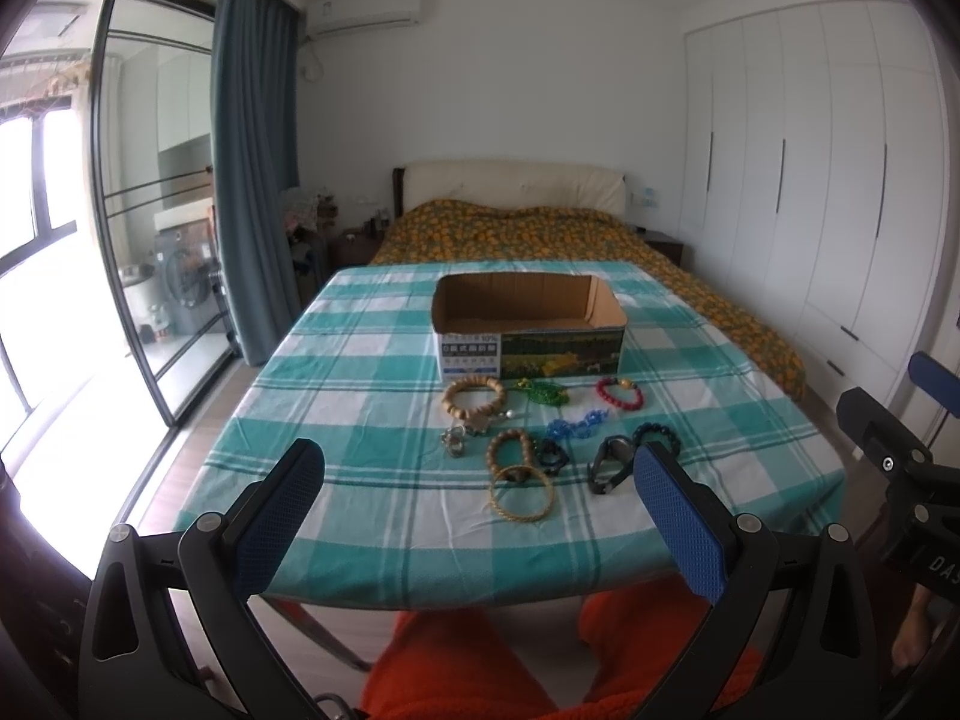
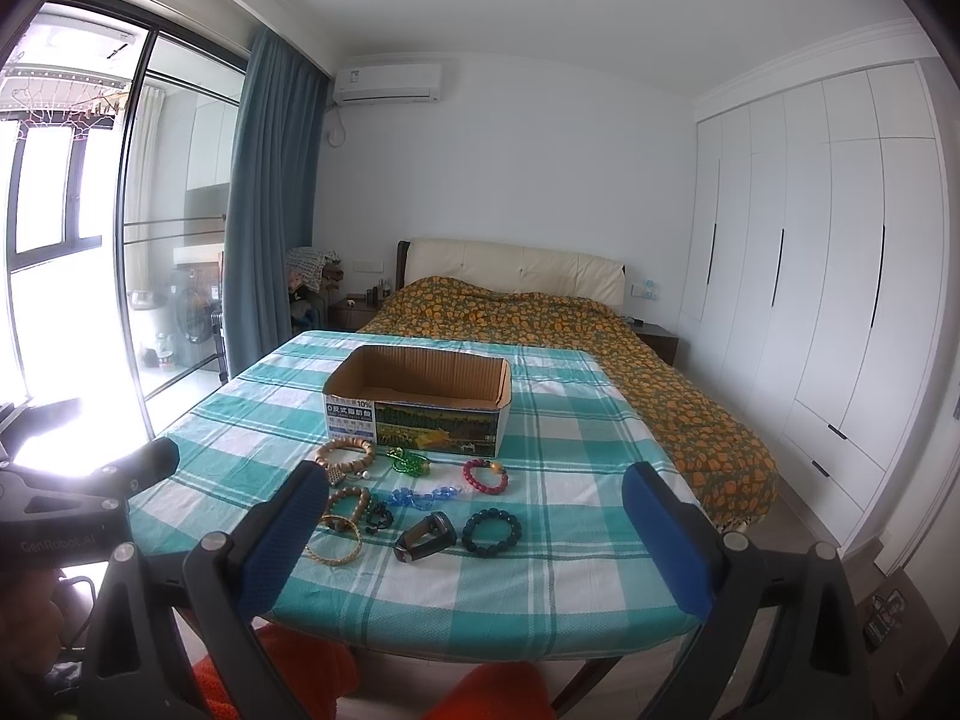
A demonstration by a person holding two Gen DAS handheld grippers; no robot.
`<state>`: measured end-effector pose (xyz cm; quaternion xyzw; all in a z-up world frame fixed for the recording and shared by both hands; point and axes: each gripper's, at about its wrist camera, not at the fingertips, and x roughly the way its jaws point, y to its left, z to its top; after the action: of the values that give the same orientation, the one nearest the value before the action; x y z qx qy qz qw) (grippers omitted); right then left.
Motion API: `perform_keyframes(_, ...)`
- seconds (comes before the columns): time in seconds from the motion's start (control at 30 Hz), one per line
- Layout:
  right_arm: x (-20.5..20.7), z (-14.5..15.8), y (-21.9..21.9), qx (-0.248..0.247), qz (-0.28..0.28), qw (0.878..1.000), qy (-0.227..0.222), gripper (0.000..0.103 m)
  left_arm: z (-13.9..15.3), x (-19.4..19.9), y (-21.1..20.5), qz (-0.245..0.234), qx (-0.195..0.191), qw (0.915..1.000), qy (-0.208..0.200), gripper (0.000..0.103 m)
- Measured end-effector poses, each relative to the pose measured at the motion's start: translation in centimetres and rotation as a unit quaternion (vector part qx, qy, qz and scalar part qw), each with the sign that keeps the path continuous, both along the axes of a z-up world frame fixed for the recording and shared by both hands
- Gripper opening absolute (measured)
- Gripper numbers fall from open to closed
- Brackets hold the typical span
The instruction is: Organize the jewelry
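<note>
An open, empty cardboard box point(image 1: 528, 324) point(image 2: 420, 399) stands on a table with a teal checked cloth point(image 1: 360, 396) point(image 2: 540, 576). In front of it lie several pieces: a wooden bead bracelet point(image 1: 474, 397) point(image 2: 346, 453), a green bead piece point(image 1: 543, 391), a red bracelet point(image 1: 620, 393) point(image 2: 485, 476), a blue chain point(image 1: 579, 423), a gold bangle point(image 1: 521, 492) point(image 2: 334, 546), a black watch point(image 1: 609, 464) point(image 2: 423, 537) and a dark bead bracelet point(image 2: 492, 532). My left gripper point(image 1: 477, 468) and right gripper point(image 2: 474, 492) are both open and empty, held before the table's near edge.
A bed with an orange patterned cover point(image 1: 540, 228) stands behind the table. White wardrobes point(image 2: 810, 276) fill the right wall. A glass sliding door point(image 1: 150, 210) and blue curtain point(image 1: 252, 180) are on the left. The person's orange trousers point(image 1: 480, 648) are below the table edge.
</note>
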<state>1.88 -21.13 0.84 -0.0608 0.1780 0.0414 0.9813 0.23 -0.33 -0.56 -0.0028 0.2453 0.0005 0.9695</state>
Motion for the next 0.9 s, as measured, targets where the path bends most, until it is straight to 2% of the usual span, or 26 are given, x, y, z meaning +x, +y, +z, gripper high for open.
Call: perform_keyframes(0.9, -0.54, -0.35, 0.49, 0.004, 0.019, 1.0, -0.002, 0.1, -0.19, 0.36, -0.13, -0.012, -0.005, 0.9999, 0.011, 0.103)
